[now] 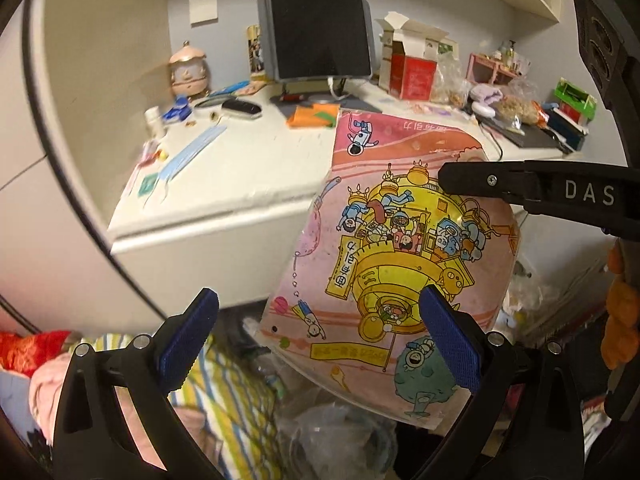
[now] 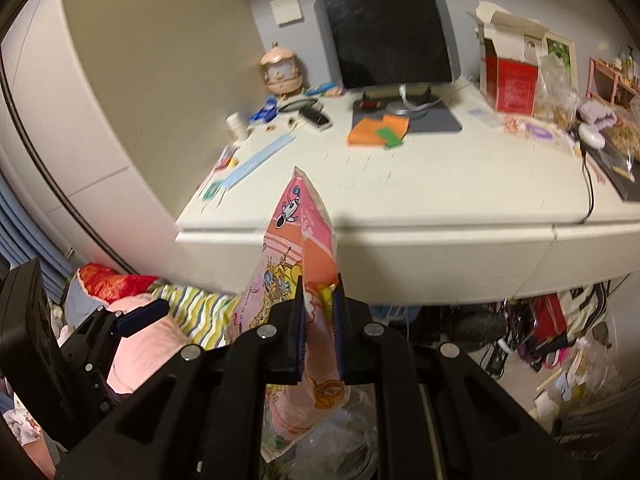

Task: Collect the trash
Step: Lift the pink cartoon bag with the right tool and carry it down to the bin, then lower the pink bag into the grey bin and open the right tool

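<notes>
One pink cartoon wrapper (image 2: 298, 264) is pinched between the two blue pads of the right gripper (image 2: 318, 330) and is held in the air in front of the desk (image 2: 440, 200), above a heap of clear bags and cloth on the floor. The left gripper (image 1: 320, 338) is spread wide and empty, just beside the wrapper (image 1: 400, 248). On the desk are seen one dark monitor (image 2: 388, 20), one red box (image 2: 510, 84), one orange paper stack (image 2: 376, 130), one blue mask (image 2: 260, 158) and one pink jar (image 2: 282, 74).
</notes>
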{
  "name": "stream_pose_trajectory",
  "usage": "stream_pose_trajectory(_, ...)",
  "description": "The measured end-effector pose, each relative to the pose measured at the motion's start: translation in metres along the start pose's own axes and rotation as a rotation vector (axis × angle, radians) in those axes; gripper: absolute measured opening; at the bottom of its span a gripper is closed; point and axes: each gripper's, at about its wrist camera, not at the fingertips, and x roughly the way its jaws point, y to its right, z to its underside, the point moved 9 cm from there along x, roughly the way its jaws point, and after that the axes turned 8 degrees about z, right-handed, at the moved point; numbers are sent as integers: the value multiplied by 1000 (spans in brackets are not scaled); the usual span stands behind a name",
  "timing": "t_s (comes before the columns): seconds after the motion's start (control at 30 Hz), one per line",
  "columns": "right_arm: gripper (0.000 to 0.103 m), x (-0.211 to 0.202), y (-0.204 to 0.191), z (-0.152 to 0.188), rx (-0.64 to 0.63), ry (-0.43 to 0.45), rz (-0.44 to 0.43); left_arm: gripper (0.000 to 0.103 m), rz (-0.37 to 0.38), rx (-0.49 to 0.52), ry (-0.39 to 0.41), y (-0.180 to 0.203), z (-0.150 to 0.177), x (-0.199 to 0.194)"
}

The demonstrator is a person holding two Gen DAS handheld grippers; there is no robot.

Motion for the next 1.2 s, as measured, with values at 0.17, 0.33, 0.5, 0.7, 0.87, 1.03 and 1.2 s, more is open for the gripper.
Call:
stream_pose_trajectory(0.17, 13, 4, -26, 44, -13, -60, -9, 97, -6, -27, -41, -15, 47, -14)
stream_pose_trajectory(0.33, 13, 20, -49, 88, -57, -123, -34, 97, -24, -70, -82, -29, 89, -15)
stream_pose_trajectory(0.5, 13, 38, -53, 127, -75, -192, -49, 97, -28, -105, -126, -32, 125, -6)
stream_pose_trajectory(0.7, 13, 64, -55, 166, -127, -278, -67, 97, -58, -188, -183, -38, 170, 14)
stream_pose_trajectory(0.87, 13, 90, -64, 197, -201, -342, -111, 97, -115, -262, -239, -44, 213, 33)
stream_pose_trajectory(1.03, 13, 115, -76, 227, -270, -386, -162, 97, -175, -343, -279, -53, 253, 47)
stream_pose_trajectory(1.2, 13, 148, -76, 263, -351, -443, -195, 97, -232, -427, -322, -61, 300, 69)
